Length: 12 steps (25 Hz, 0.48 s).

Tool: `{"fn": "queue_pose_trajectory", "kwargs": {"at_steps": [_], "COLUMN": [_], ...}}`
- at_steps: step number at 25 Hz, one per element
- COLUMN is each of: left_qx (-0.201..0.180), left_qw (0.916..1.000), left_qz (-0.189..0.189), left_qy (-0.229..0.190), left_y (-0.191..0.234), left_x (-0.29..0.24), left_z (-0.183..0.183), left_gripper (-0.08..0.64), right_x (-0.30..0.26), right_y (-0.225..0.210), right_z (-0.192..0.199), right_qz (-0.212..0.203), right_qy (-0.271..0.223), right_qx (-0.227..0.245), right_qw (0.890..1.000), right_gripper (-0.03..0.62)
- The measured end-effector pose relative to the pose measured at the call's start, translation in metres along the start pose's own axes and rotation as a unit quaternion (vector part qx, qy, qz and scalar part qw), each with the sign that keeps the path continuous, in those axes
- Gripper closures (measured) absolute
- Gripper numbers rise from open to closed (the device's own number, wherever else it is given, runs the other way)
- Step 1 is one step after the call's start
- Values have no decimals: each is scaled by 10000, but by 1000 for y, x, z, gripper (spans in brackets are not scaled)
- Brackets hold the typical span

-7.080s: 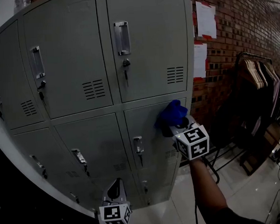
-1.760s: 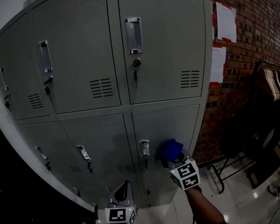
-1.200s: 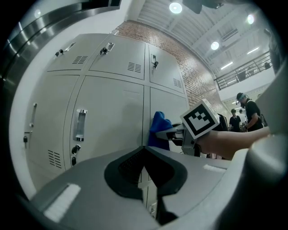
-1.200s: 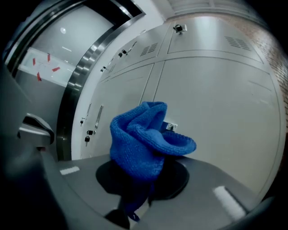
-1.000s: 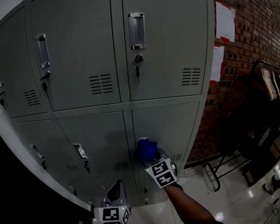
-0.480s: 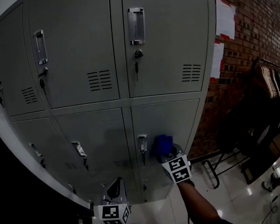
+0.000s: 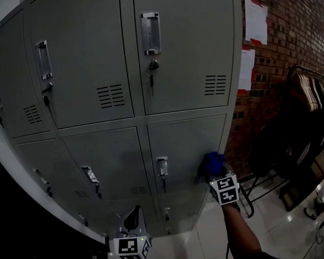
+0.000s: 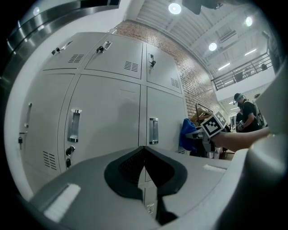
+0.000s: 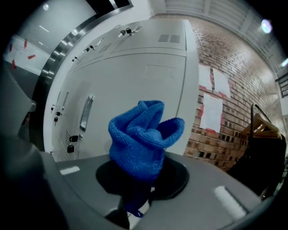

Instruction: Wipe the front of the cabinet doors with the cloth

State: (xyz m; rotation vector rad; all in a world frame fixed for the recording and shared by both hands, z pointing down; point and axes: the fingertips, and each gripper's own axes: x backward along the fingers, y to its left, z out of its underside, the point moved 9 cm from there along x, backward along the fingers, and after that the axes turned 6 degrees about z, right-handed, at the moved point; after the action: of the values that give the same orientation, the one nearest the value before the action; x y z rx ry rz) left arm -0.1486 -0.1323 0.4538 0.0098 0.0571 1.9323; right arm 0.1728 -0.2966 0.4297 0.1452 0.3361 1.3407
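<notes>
Two grippers are out in front of the grey metal cabinet (image 7: pixel 93 174), only one of them at the doors. The right gripper (image 7: pixel 214 173) is held out on a bare forearm (image 7: pixel 238 234), low and to the right. Its jaws are pinched on a bunched blue cloth (image 7: pixel 212 162). In the right gripper view the cloth (image 9: pixel 142 139) balloons above the jaws in a loose crumpled knot, with its lower end nipped between them.

The cloth sits at the lower right door (image 7: pixel 182 144), close to that door's right edge and well to the right of its handle (image 7: pixel 162 166). Whether it actually presses on the metal I cannot tell; it is right up at the surface.

The left gripper (image 7: pixel 135 211) is nearer the person, low and left of the other, pointing up at the bottom doors but apart from them. In the left gripper view its jaws lie together with nothing held between them, and the right gripper with its cloth shows beyond at the far right.

To the right of the cabinet runs a brick wall (image 7: pixel 287 36) with paper sheets (image 7: pixel 254 13) pinned on it. A clothes rack (image 7: pixel 306 90) with hangers stands on the pale tiled floor (image 7: pixel 277 223). A person (image 8: pixel 247 111) stands far off in the left gripper view.
</notes>
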Motion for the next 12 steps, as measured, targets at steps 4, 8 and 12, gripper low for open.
{"fn": "queue_pose_trajectory", "kwargs": {"at_steps": [4, 8, 12], "left_qx": [-31, -34, -40], "left_qw": [10000, 10000, 9999], "left_qz": [18, -8, -5], "left_qy": [-12, 12, 95], "left_y": [-2, -5, -6], "left_x": [1, 3, 0], "left_z": [0, -1, 6], "left_gripper": [543, 543, 543], "right_x": [2, 8, 16], "right_y": [-18, -20, 19], "right_z": [7, 8, 9], "right_qz": [189, 61, -644], "right_qy": [110, 33, -287], "right_qx": [150, -120, -500], "right_qw": [9996, 9999, 9963], "right_gripper": [511, 511, 512]}}
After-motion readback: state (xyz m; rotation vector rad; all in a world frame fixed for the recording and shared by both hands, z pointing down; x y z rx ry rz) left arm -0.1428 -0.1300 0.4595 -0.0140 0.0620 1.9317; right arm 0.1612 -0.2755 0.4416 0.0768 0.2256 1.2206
